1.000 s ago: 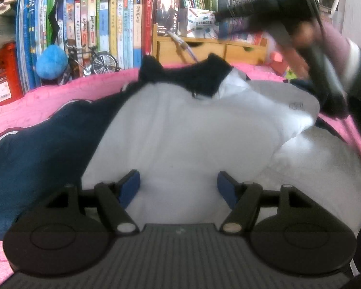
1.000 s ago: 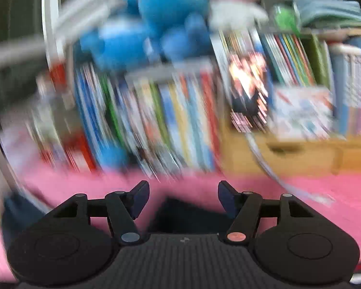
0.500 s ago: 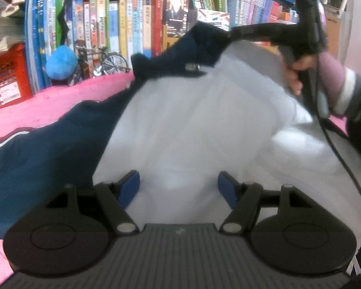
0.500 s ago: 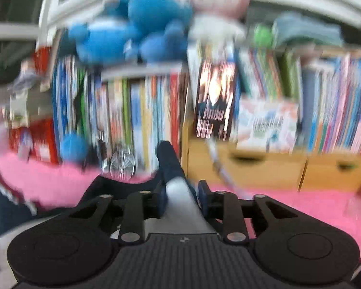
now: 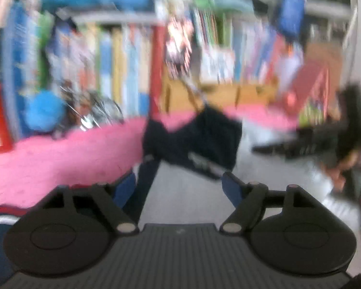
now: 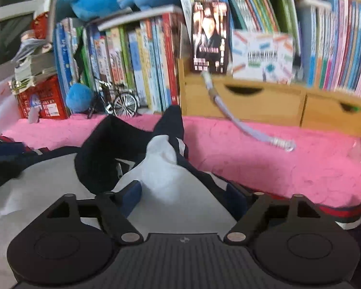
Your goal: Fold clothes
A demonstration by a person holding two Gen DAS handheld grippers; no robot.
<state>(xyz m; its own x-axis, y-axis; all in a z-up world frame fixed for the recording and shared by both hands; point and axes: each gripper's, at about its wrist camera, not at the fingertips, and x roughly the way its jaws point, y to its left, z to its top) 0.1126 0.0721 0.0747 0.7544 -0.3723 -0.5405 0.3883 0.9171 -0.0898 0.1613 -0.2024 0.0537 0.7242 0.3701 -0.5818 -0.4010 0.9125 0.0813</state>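
Both pairs of jaws stand apart: left gripper (image 5: 179, 186) and right gripper (image 6: 184, 192) over one white-and-navy shirt (image 6: 170, 180) on one pink blanket (image 6: 276, 159).

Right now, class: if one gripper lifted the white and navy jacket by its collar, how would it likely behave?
The jacket would probably flop and drape: it already lies in soft folds and humps on the pink blanket. It looks light for its size, being thin cloth. The smooth white lining may be a little slippery, so the open right gripper would likely need a firm pinch.
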